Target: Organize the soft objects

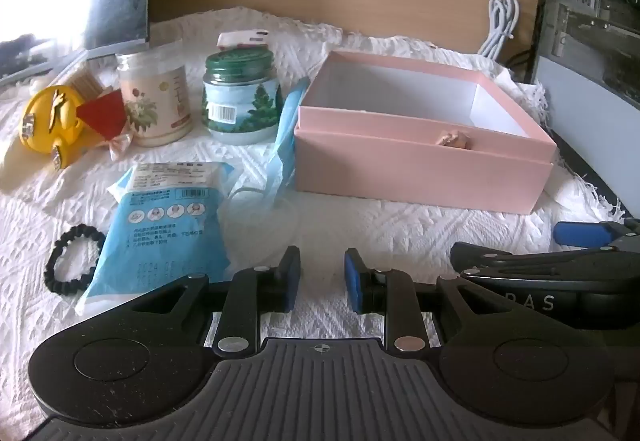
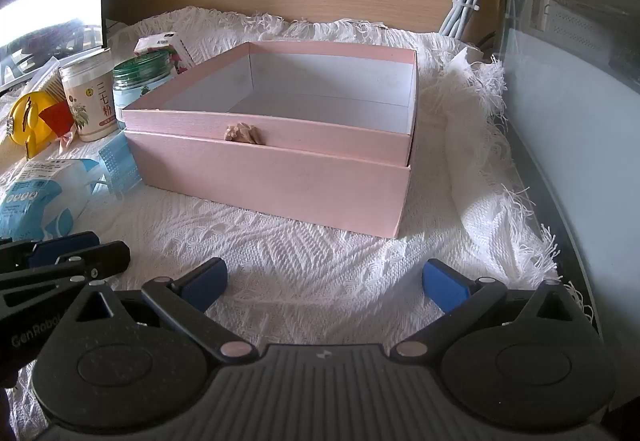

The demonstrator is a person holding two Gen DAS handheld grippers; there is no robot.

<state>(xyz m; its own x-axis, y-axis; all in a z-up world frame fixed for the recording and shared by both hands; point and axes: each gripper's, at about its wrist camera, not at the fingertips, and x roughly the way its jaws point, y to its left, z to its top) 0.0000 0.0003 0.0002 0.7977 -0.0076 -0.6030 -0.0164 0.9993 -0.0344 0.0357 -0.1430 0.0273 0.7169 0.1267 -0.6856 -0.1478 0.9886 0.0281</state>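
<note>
Pink box (image 2: 280,177) sits empty mid-cloth, soft mask pack (image 1: 168,217) just left of my left gripper (image 1: 322,277), whose jaws are slightly apart, right gripper (image 2: 324,285) spread wide, both empty; I'd pinch the pack's near edge, lift over the box wall, clear of the jars (image 1: 240,97).

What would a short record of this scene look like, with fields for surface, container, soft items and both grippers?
surface: white woven cloth
container: pink box, open, nothing visible inside
soft items: blue mask pack, loose blue mask against the box, black hair tie
other: two jars, yellow toy
left gripper: open, empty
right gripper: open, empty
</note>
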